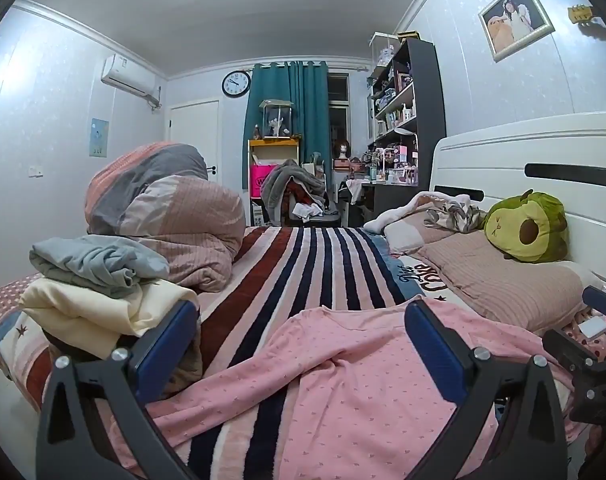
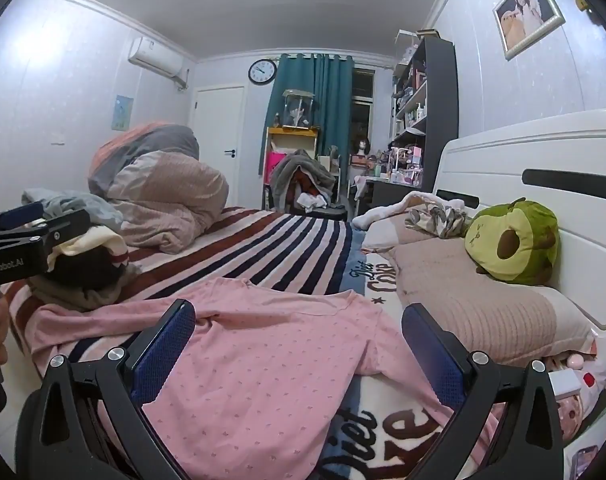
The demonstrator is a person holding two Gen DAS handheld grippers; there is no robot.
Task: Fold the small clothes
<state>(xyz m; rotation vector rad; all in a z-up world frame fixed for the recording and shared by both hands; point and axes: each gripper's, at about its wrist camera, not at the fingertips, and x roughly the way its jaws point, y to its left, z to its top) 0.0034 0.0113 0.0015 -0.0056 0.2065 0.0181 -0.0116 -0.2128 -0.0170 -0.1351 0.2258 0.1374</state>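
Note:
A pink dotted garment (image 1: pixel 343 368) lies spread and rumpled on the striped blanket (image 1: pixel 315 264) of the bed; it also shows in the right wrist view (image 2: pixel 255 352). My left gripper (image 1: pixel 303 340) is open and empty, its jaws wide apart just above the garment's near part. My right gripper (image 2: pixel 299 344) is open and empty, low over the garment's right side. The left gripper also shows at the left edge of the right wrist view (image 2: pixel 19 224), held in a hand.
A pile of folded clothes, cream (image 1: pixel 87 312) and grey-blue (image 1: pixel 99 260), sits at the left. A bundled duvet (image 1: pixel 163 208) lies behind it. Pillows (image 1: pixel 495 276) and a green plush (image 1: pixel 531 228) lie by the white headboard (image 1: pixel 535 152) at the right.

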